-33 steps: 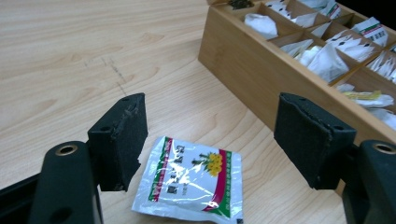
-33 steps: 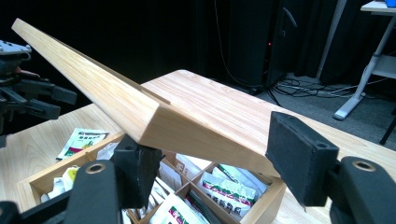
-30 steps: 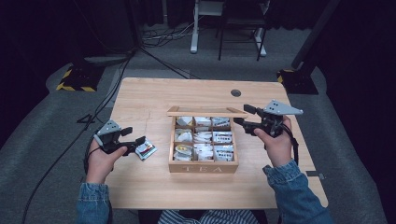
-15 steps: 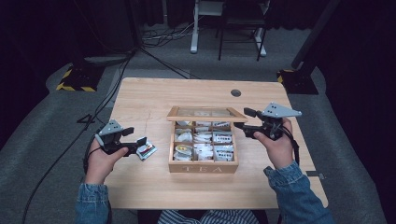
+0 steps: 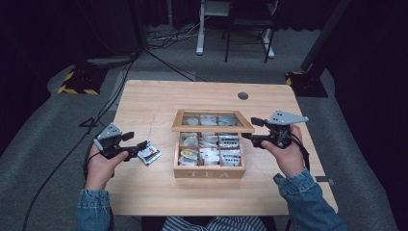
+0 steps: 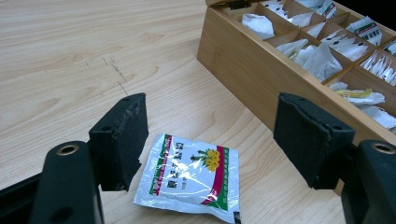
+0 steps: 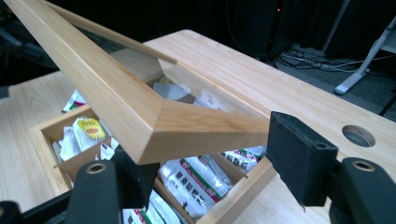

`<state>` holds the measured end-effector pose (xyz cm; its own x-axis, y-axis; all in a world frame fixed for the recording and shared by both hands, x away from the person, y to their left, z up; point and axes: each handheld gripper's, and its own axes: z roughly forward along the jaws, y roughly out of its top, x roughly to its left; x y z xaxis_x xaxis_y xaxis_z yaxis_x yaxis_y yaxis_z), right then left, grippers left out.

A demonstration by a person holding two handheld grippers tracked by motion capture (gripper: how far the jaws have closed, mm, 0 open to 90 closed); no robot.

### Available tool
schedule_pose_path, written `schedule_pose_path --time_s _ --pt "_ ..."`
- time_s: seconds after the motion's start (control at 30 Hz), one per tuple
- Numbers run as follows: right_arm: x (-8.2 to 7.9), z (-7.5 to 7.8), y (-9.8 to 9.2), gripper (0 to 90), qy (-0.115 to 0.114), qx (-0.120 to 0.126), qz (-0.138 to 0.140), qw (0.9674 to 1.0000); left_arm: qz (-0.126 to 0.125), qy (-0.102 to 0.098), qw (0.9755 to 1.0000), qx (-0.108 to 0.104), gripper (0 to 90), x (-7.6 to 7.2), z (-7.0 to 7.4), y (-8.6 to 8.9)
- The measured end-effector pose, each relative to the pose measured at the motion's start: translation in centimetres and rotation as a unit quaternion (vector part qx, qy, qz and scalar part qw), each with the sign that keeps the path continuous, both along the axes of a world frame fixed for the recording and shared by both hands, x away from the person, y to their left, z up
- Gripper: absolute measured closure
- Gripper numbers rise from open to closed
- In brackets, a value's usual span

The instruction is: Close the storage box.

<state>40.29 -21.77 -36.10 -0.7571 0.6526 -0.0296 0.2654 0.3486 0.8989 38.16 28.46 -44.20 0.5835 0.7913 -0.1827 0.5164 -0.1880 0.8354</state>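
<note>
Holding the left hand-held gripper (image 6: 205,140) spread over the tea sachet (image 6: 191,175) lying flat on the tabletop (image 6: 70,56) just left of the tea box (image 5: 209,171), we are bracing its half-raised lid (image 7: 154,116) with the right hand-held gripper (image 7: 210,158), jaws straddling the lid's corner and just closing.
</note>
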Motion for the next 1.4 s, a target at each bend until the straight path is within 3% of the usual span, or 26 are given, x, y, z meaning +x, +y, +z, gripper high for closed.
schedule_pose_path --time_s 0.6,1.13,1.4 --pt "-1.3 -1.6 0.2 37.7 0.02 -0.054 0.02 0.9981 0.013 0.011 0.9998 0.007 27.4 0.1 -0.7 0.5" --pt "-2.0 -2.9 0.2 38.3 0.043 -0.072 0.038 0.9958 0.01 0.012 0.9999 0.006 27.4 0.3 -0.8 0.3" --pt "-2.5 -3.0 0.4 32.8 0.044 -0.081 0.047 0.9947 0.008 0.013 0.9999 0.007 27.4 0.3 -0.9 0.3"
